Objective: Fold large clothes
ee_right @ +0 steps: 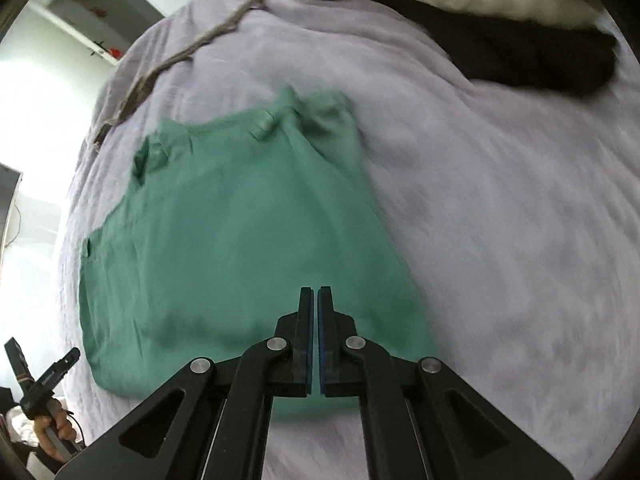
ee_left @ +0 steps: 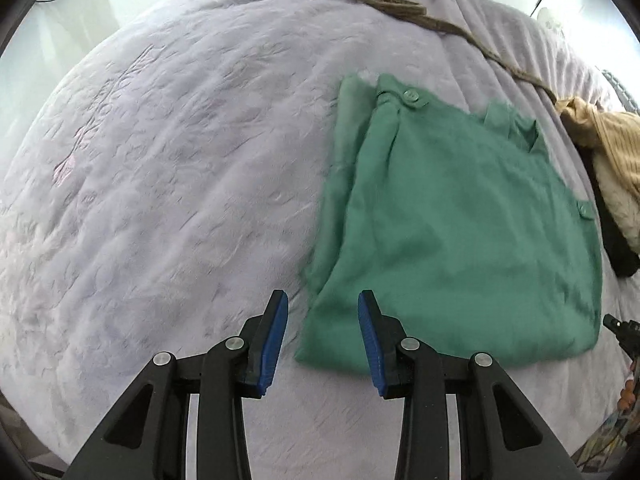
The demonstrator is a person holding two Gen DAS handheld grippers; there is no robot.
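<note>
A green garment (ee_left: 460,220) lies folded into a rough rectangle on the lavender bedspread (ee_left: 180,180), its buttoned tab at the far end. My left gripper (ee_left: 323,300) hovers over the garment's near left corner. Its blue pads stand apart and no cloth is pinched between them. In the right wrist view the same green garment (ee_right: 240,260) fills the middle left. My right gripper (ee_right: 316,292) is over its near right part, jaws shut with nothing visible between them.
A brown cloth belt (ee_left: 400,4) trails across the far side of the bed. Cream and yellow clothes (ee_left: 616,148) and a black garment (ee_right: 520,52) are piled to the right. A hand (ee_right: 56,428) holds the left gripper at the bed's edge.
</note>
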